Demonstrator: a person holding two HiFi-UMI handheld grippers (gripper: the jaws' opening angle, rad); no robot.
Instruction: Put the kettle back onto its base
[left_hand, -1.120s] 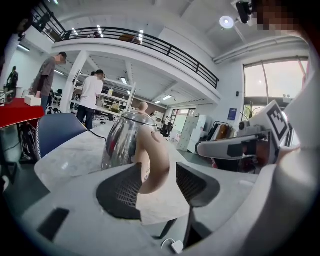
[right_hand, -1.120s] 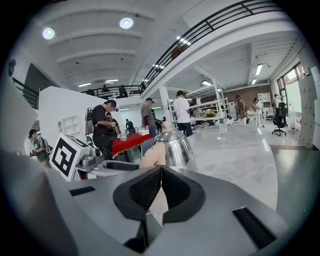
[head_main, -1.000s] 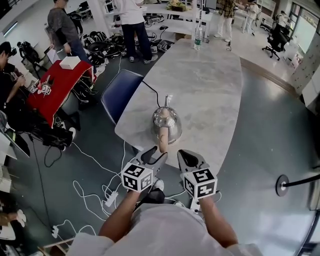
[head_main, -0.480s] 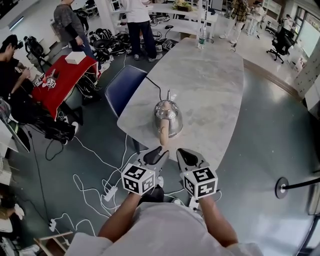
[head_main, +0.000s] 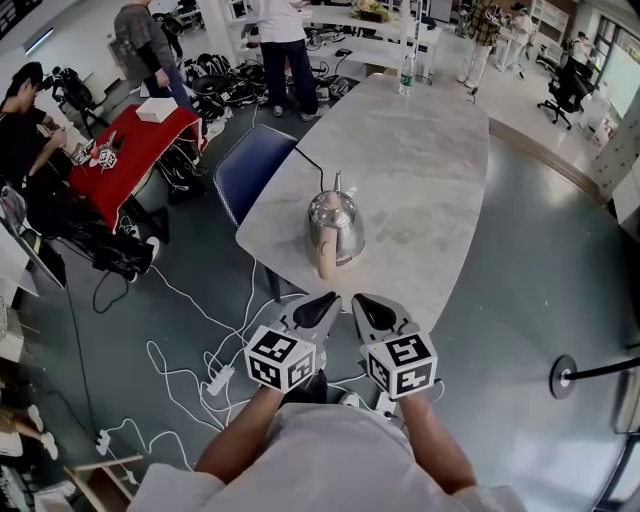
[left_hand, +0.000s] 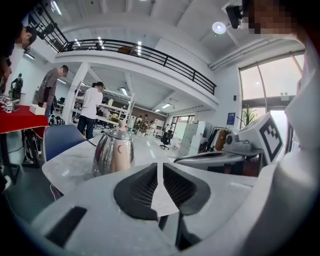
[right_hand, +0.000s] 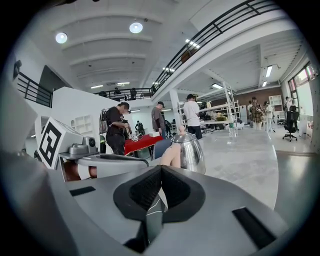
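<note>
Now the ribbed black jaws of your left gripper (head_main: 325, 303) have just been closing to a thin, empty slit; your right gripper (head_main: 362, 303) has its pads together. Beyond both, the rounded, shiny steel kettle (head_main: 335, 225) with its beige handle stands on the marbled table (head_main: 420, 150).

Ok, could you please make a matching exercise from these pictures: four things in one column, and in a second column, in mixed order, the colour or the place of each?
Things:
1. kettle
2. chair
3. bottle
4. cloth

Colour or place:
A. blue, beside the table
B. stands at the far end of the table
C. red, off to the left
D. stands at the near end of the table

Right pairs: 1-D, 2-A, 3-B, 4-C.
</note>
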